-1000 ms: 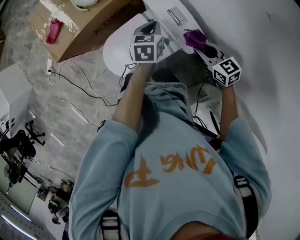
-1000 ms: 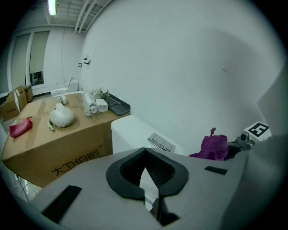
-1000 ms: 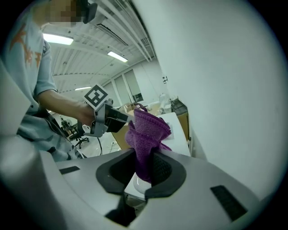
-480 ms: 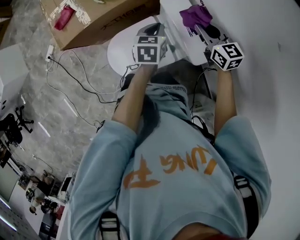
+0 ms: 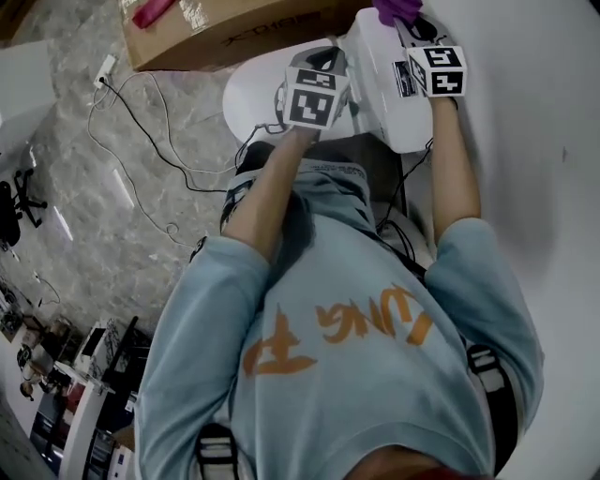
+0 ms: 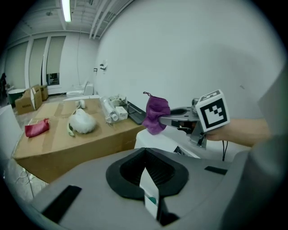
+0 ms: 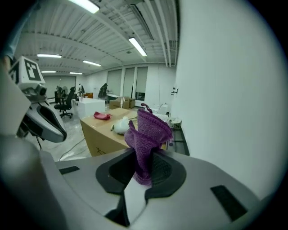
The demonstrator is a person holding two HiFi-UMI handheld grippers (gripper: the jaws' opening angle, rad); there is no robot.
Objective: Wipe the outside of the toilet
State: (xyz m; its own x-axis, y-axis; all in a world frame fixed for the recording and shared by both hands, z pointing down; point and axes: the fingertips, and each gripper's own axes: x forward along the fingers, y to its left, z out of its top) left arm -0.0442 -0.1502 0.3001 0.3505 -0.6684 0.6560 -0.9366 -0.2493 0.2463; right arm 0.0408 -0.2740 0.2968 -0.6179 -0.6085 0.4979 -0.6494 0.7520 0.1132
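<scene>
The white toilet (image 5: 251, 92) stands ahead of me by the wall, its tank (image 5: 380, 84) to the right of the bowl. My right gripper (image 5: 399, 22) is over the tank top, shut on a purple cloth (image 5: 394, 8) that bunches out past its jaws (image 7: 146, 134). The left gripper view shows that cloth (image 6: 155, 114) hanging from the right gripper (image 6: 164, 119) above the white tank (image 6: 155, 143). My left gripper (image 5: 323, 58) hovers between bowl and tank; its jaws (image 6: 150, 204) are shut with nothing in them.
A cardboard box (image 5: 225, 28) stands beyond the toilet with a red rag (image 5: 155, 11) and a white bundle (image 6: 81, 122) on it. Cables (image 5: 141, 122) trail over the marble floor at left. The white wall (image 5: 534, 141) runs close on the right.
Both grippers have moved forward over the toilet. The right one carried the purple cloth further across the tank top, and my head view has shifted with them.
</scene>
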